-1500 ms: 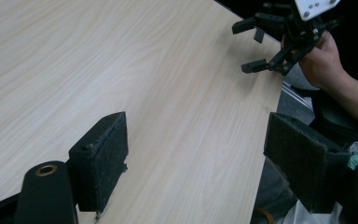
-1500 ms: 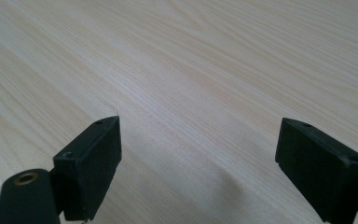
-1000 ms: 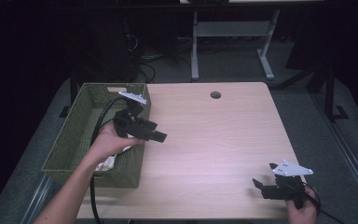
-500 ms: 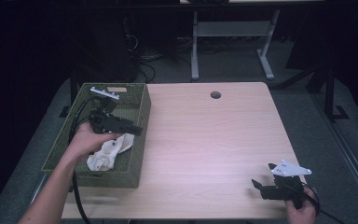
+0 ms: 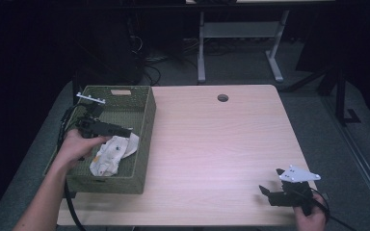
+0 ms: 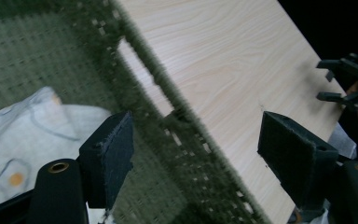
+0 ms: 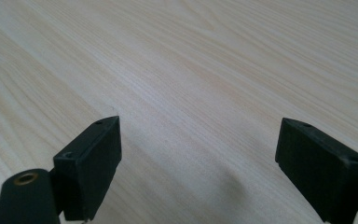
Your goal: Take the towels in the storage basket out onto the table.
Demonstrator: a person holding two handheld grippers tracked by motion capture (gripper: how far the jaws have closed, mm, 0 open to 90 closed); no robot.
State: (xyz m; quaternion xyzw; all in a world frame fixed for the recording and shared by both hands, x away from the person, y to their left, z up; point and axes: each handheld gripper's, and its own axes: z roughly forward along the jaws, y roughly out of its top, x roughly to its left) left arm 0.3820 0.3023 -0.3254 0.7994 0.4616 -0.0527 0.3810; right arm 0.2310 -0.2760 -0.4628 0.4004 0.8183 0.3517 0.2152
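With my left tool [image 5: 107,129] released at frame left over the basket [image 5: 144,126], I'd sink both jaws around the white cloth [image 5: 112,153] before clenching, while my right tool [image 5: 274,192] idles released on the worktop [image 5: 212,144].

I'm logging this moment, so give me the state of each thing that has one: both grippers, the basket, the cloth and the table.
Left gripper: open, holding nothing, over the basket.
Right gripper: open, holding nothing, low over the table's near right corner.
Green basket: upright on the table's left edge, no lid.
White cloth: crumpled, lying inside the basket.
Table: bare wood with a cable hole.
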